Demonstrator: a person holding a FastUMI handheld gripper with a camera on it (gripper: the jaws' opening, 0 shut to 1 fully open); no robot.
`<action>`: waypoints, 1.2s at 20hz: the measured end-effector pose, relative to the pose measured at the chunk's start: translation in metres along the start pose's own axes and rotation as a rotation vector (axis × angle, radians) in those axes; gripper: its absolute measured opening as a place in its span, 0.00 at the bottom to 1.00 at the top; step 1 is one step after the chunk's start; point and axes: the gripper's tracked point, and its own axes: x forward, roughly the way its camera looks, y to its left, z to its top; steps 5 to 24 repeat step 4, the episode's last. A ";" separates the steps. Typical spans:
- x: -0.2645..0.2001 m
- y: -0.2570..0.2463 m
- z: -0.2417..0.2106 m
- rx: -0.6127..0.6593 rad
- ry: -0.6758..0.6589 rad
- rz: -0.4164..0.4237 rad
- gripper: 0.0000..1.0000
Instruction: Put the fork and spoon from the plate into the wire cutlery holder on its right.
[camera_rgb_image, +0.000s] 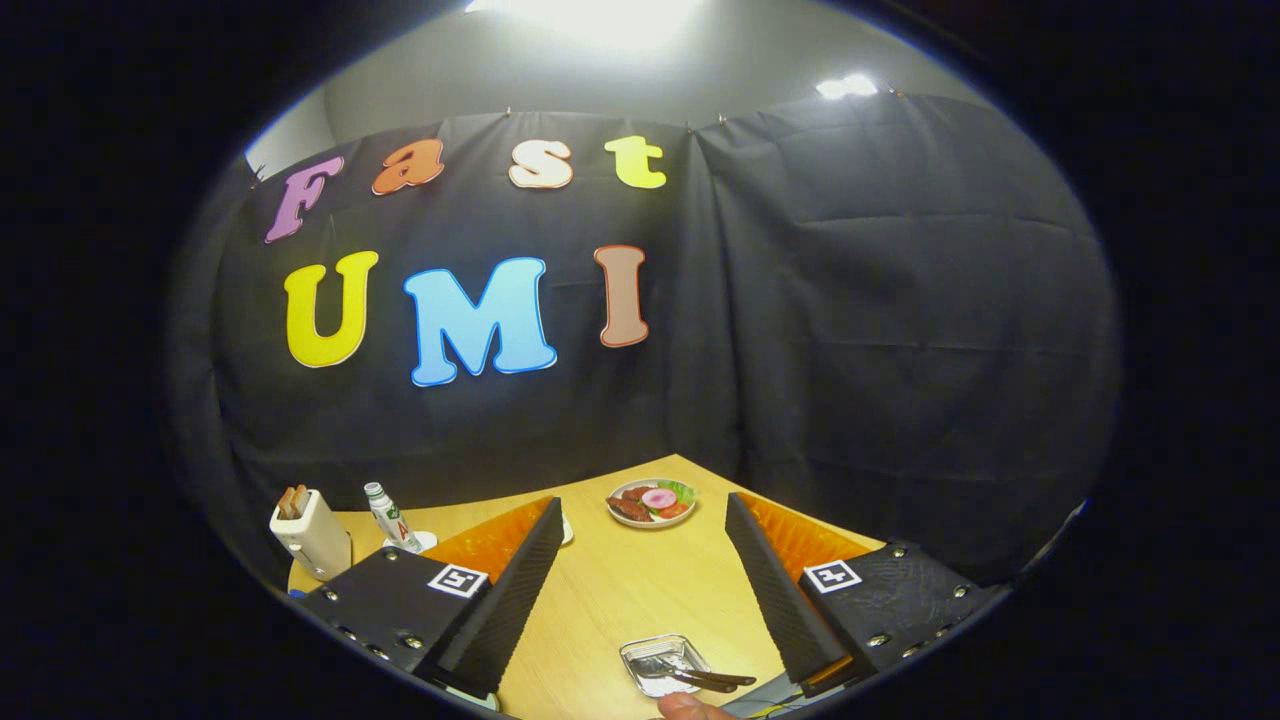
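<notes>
So we've got the claw (640, 580) wide apart over the worktop (610, 590), with dark-handled cutlery (700, 679) on the shiny plate (660, 655) needing a closer approach.

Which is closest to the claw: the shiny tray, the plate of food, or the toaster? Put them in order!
From the open claw:
1. Shiny tray, low between the fingers.
2. Plate of food, beyond the fingertips.
3. Toaster, off to the left, looks about as far; too close to call.
</notes>
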 end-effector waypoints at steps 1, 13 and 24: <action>-0.001 0.000 0.003 0.000 -0.025 0.001 0.99; -0.001 -0.001 0.005 -0.006 -0.054 -0.006 0.99; -0.001 -0.001 0.005 -0.006 -0.054 -0.006 0.99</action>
